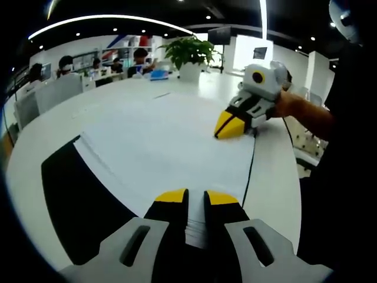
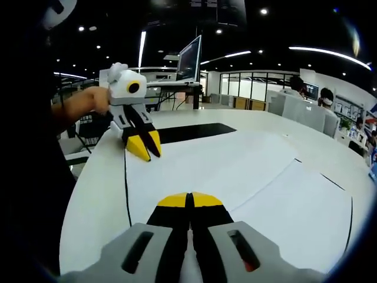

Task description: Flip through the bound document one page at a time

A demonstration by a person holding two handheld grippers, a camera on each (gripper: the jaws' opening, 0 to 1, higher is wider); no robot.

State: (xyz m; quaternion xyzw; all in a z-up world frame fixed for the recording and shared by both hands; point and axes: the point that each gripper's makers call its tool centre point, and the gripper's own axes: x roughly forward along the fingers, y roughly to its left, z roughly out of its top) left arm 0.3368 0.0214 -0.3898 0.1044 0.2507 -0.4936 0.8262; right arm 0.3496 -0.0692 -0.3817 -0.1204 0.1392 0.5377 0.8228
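The bound document (image 1: pixel 165 141) lies open on the white table, showing blank white pages, with its black cover (image 1: pixel 76 200) sticking out underneath. My left gripper (image 1: pixel 196 199) is at the near edge, its jaws closed on the stack of page edges. The right gripper (image 1: pixel 231 127) comes in from the right with its yellow tips together, resting on the page's far corner. In the right gripper view, my right gripper (image 2: pixel 189 200) is shut low over the white page (image 2: pixel 247 177). Beyond it the left gripper (image 2: pixel 145 145) stands at the document's edge, near the black cover (image 2: pixel 194 132).
The round white table (image 1: pixel 47 135) has a potted plant (image 1: pixel 189 56) at its far side. People sit at desks behind it. A monitor (image 2: pixel 189 59) stands on another desk. A person's hand (image 1: pixel 294 106) holds the right gripper, and chairs stand beside the table.
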